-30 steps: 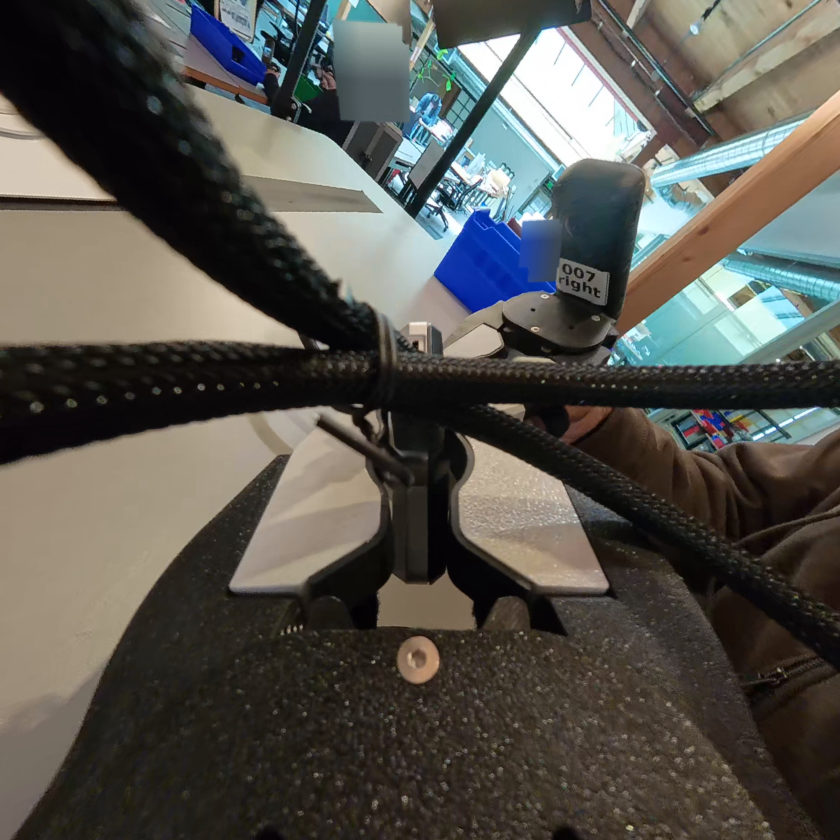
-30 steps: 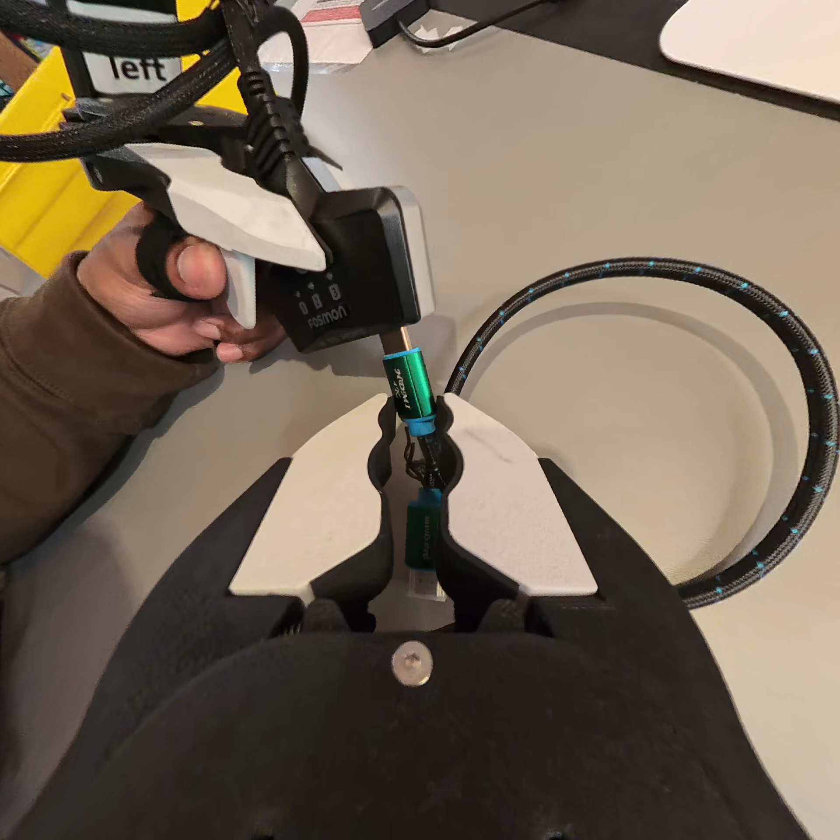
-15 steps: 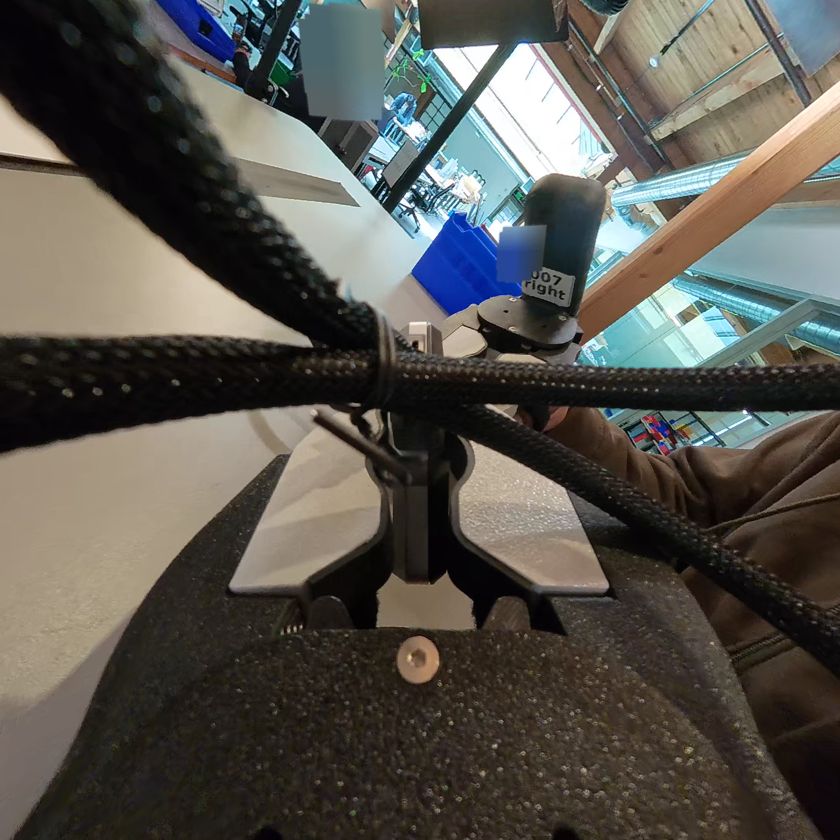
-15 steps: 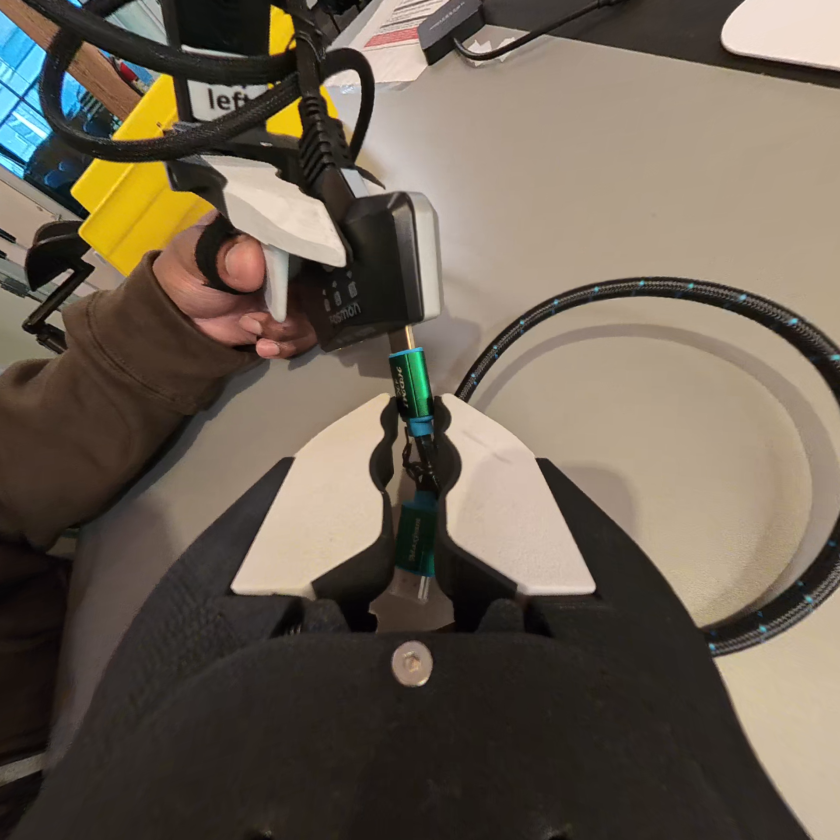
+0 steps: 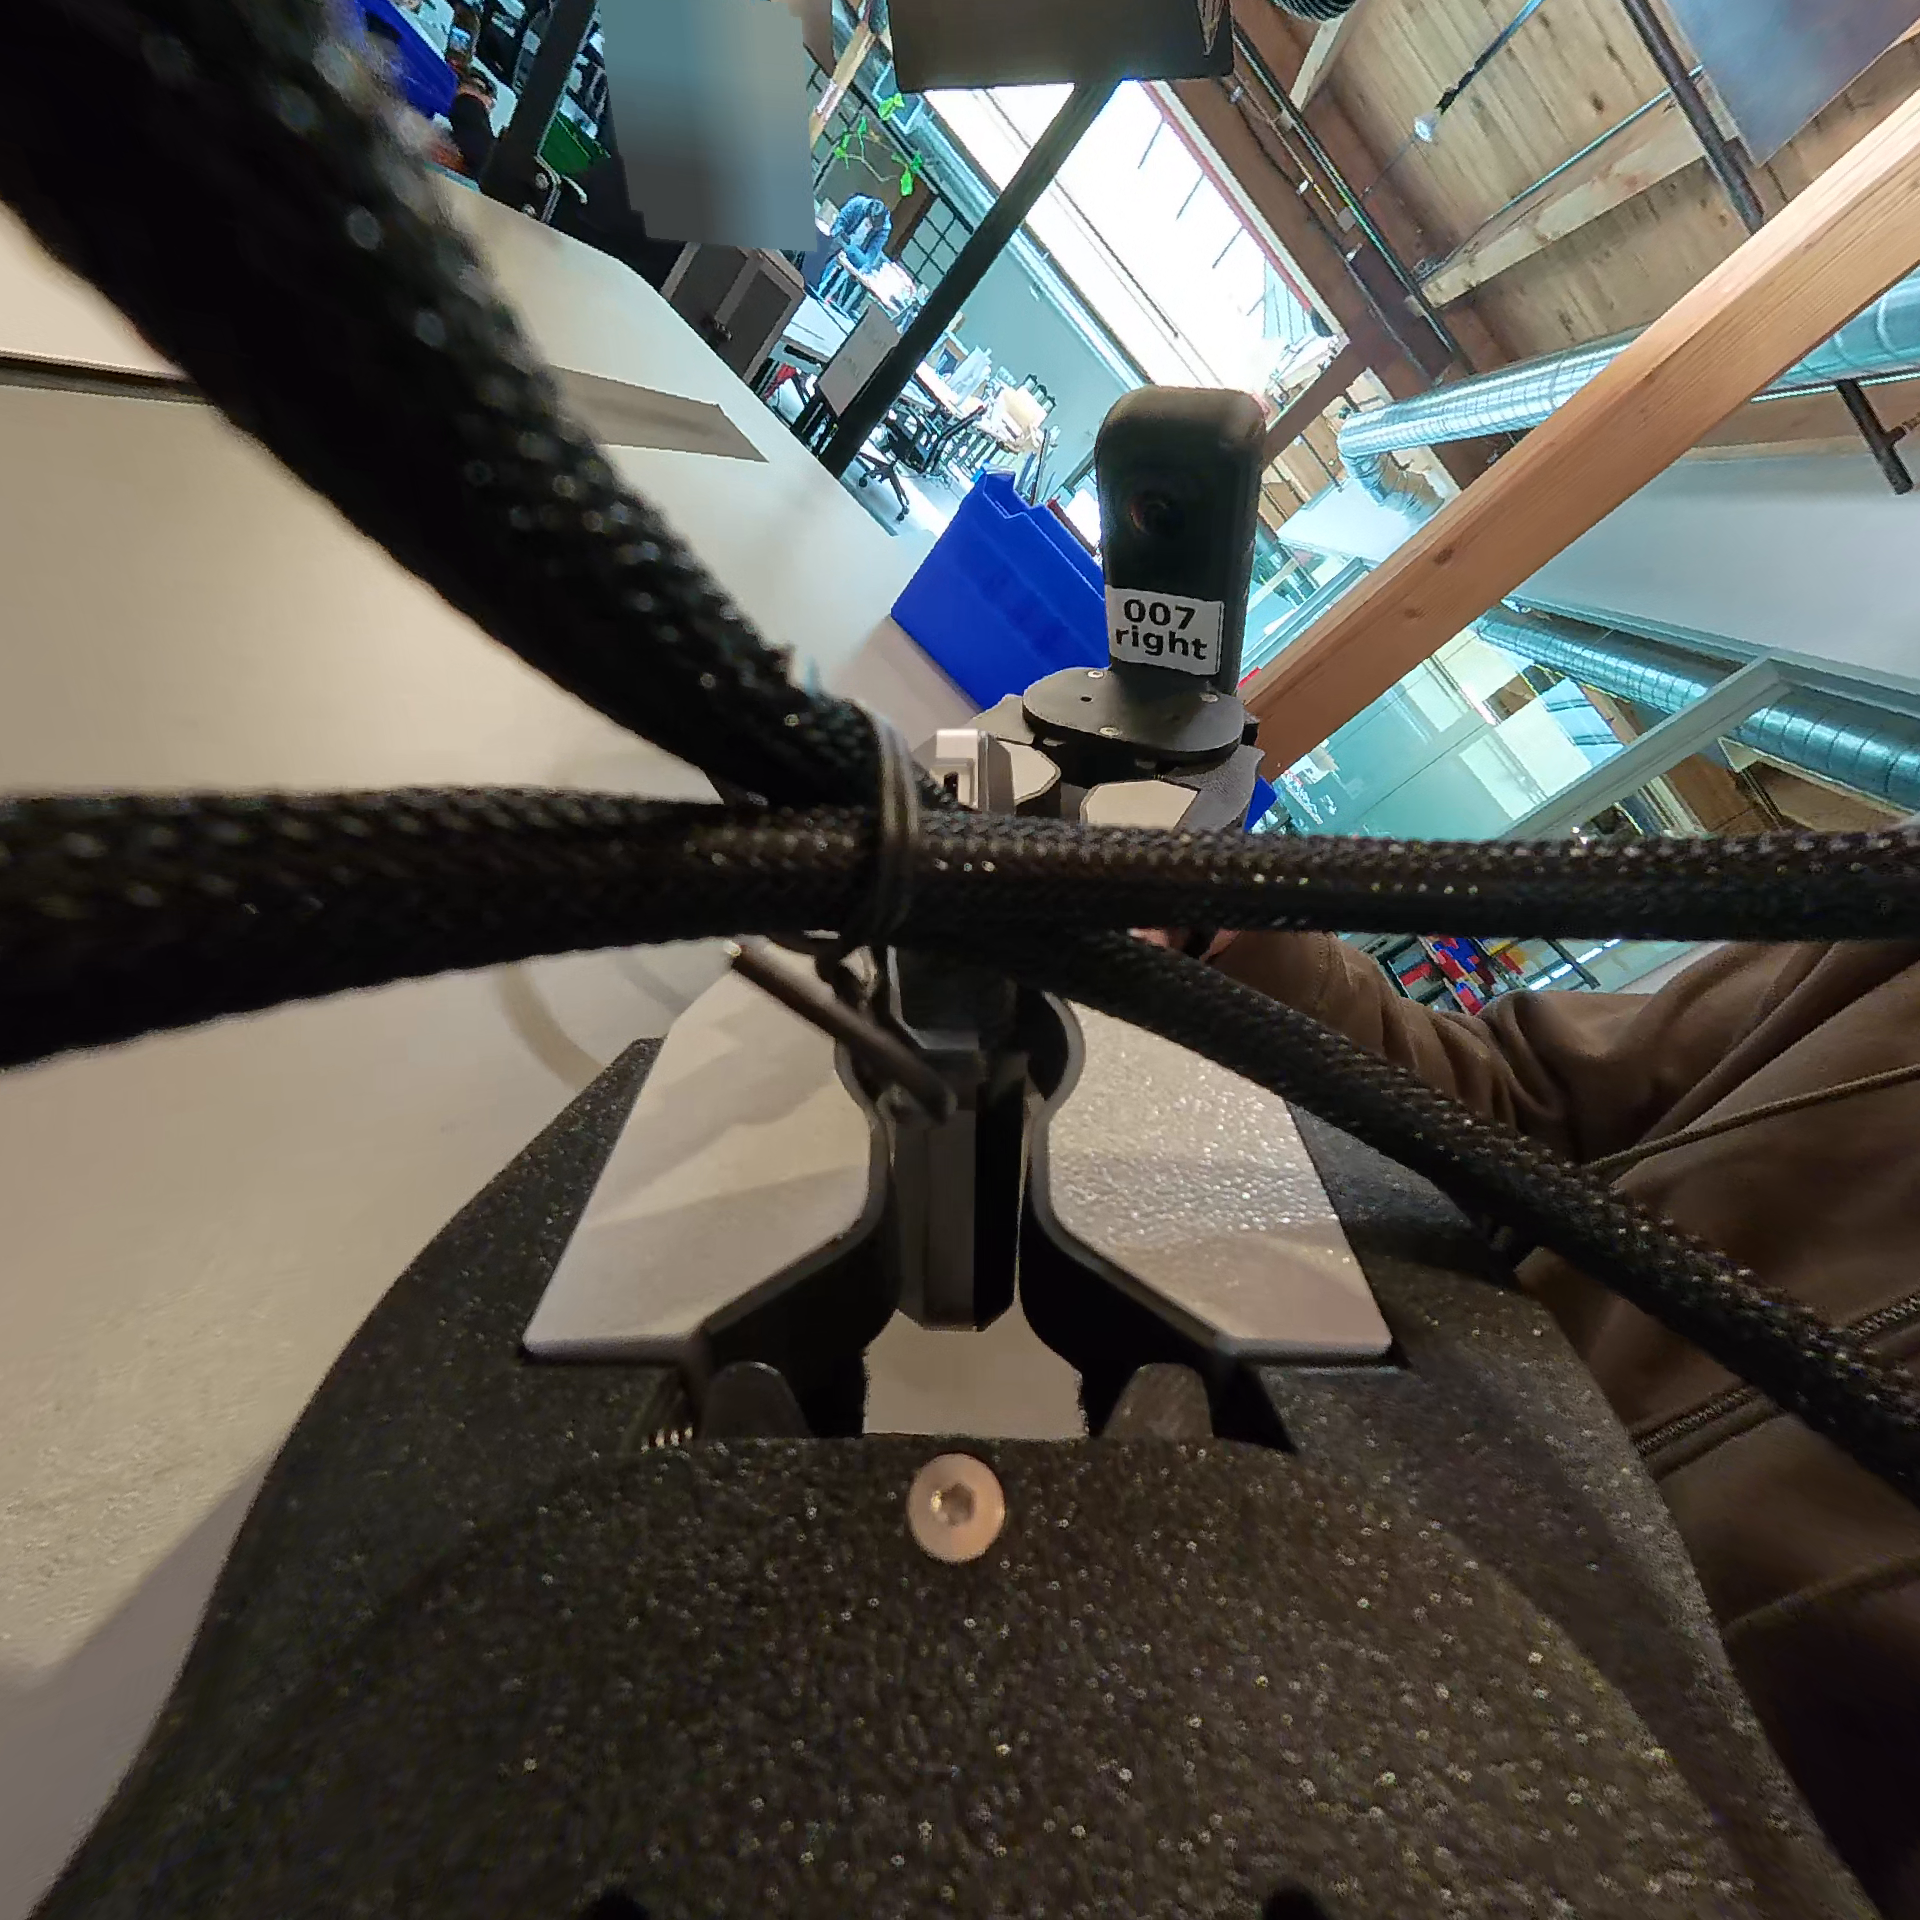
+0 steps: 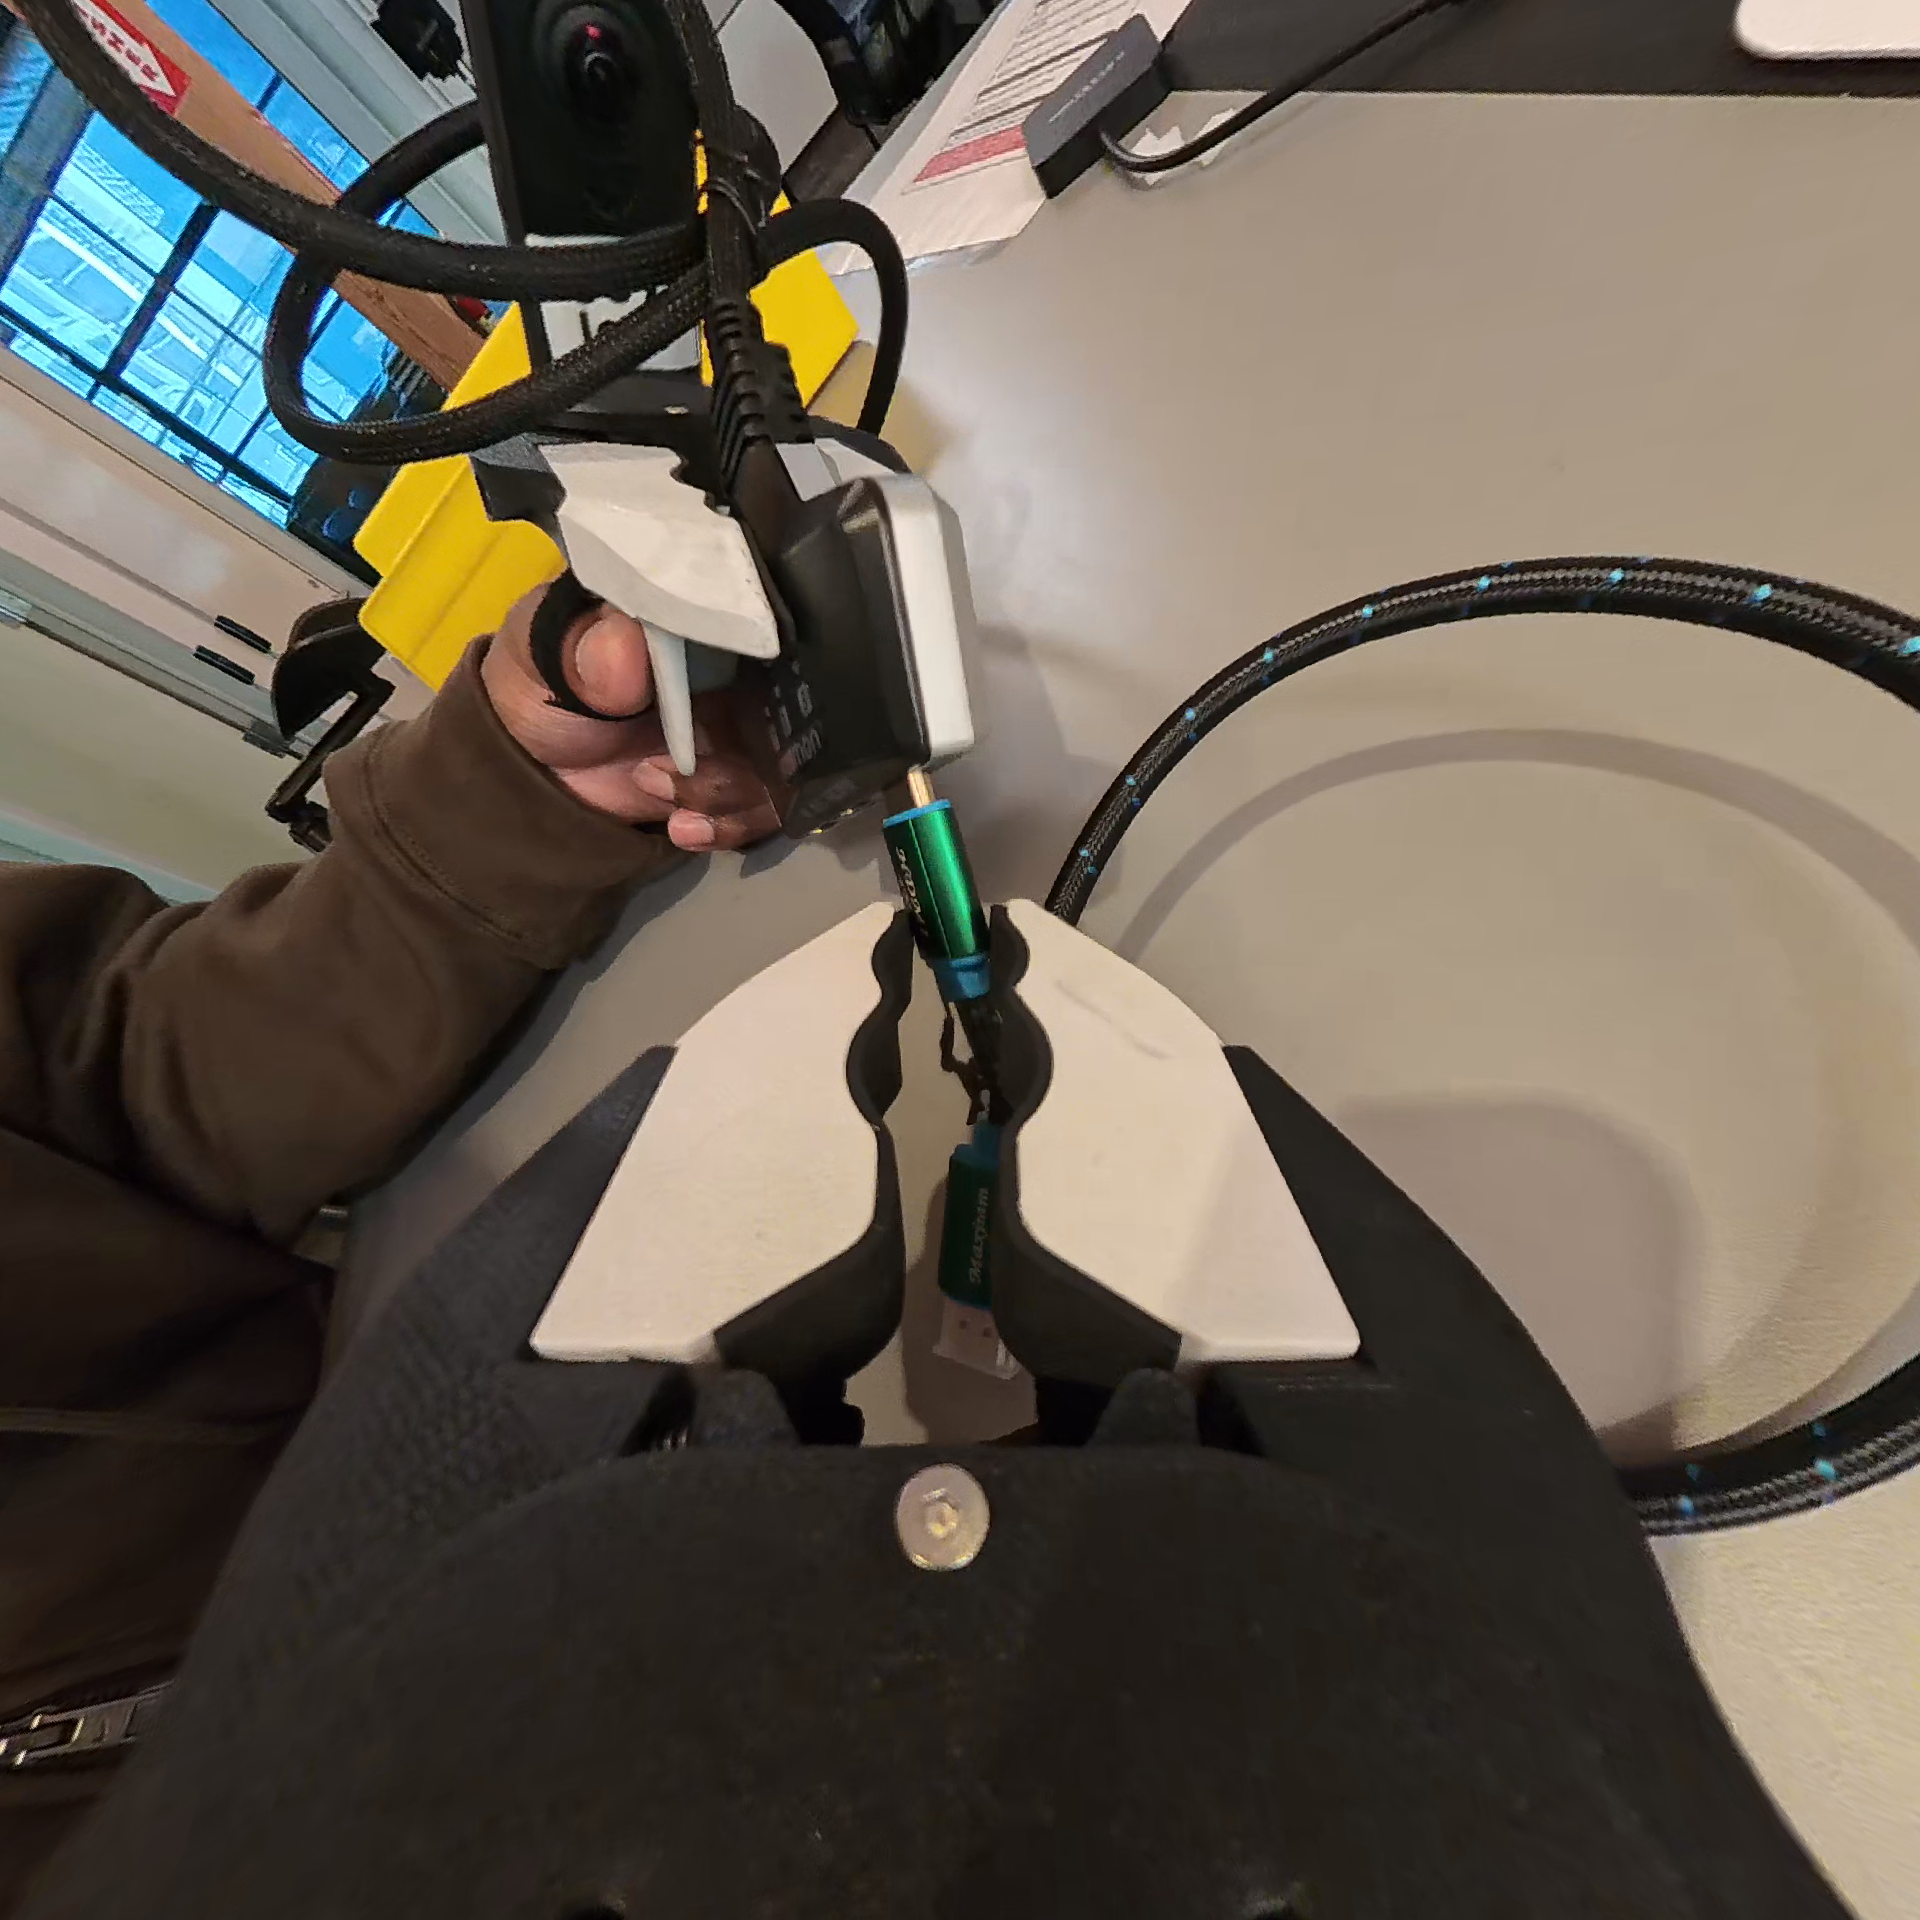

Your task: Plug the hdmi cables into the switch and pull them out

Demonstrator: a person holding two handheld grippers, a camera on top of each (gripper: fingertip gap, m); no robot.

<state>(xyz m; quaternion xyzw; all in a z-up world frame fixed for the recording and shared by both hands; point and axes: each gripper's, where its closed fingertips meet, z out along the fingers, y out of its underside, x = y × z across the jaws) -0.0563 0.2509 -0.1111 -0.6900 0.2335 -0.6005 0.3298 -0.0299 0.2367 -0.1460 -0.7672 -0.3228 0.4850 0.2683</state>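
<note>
Two hand-held grippers meet over a grey table (image 6: 1403, 343), and each one grips a part.

1. Upper left of the right wrist view: a yellow plastic bin (image 6: 436, 520) sits behind a person's hand (image 6: 613, 727) in a brown sleeve (image 6: 312, 987).
2. That hand works the left gripper (image 6: 774, 582). Its white fingers (image 6: 665, 561) are clamped on a black box-shaped adapter with a silver edge (image 6: 883, 623). In the left wrist view the same dark body sits pressed between the left gripper's (image 5: 956, 1049) two pads, behind black braided sleeved cables (image 5: 1351, 873) that cross the frame.
3. Centre: the right gripper (image 6: 940, 935) is closed on a green metallic cable connector (image 6: 935, 883) near its blue collar. The connector's metal tip meets the lower face of the adapter. Part of the tip is exposed, and whether it is fully seated cannot be determined from this angle.
4. Lower centre: a second green connector (image 6: 966, 1247) lies between the finger bases, apparently not pressed by them.
5. Right: a black braided cable with blue flecks (image 6: 1507, 592) lies in a wide loop on the table.
</note>
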